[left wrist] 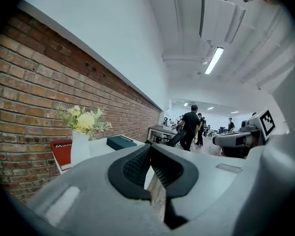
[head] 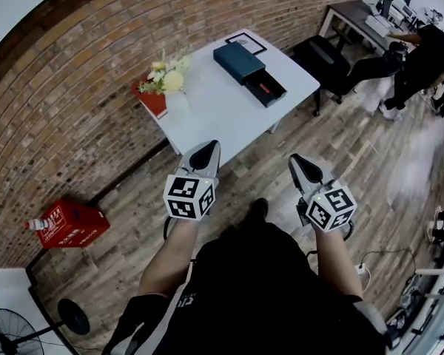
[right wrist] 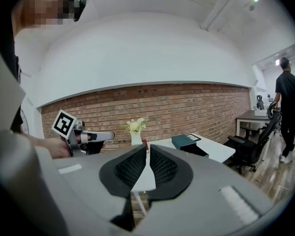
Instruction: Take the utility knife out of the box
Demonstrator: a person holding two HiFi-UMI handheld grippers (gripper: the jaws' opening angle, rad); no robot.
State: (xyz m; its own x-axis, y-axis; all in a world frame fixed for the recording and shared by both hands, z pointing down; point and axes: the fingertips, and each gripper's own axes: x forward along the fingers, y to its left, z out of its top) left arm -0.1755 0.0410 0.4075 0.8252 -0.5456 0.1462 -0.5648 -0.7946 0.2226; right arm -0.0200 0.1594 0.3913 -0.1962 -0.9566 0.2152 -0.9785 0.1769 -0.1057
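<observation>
A teal box lies on the white table, its black drawer pulled out toward me. A small red utility knife lies in the drawer. Both grippers hang over the wooden floor short of the table's near edge and point at it. My left gripper is shut with its pads touching and nothing held. On my right gripper the jaws stand a crack apart, with nothing between them. The box also shows far ahead in the right gripper view.
A white vase of flowers and a red book stand at the table's left end, against the brick wall. A framed picture lies behind the box. A black chair is at the table's right, a red crate on the floor at left. People stand far right.
</observation>
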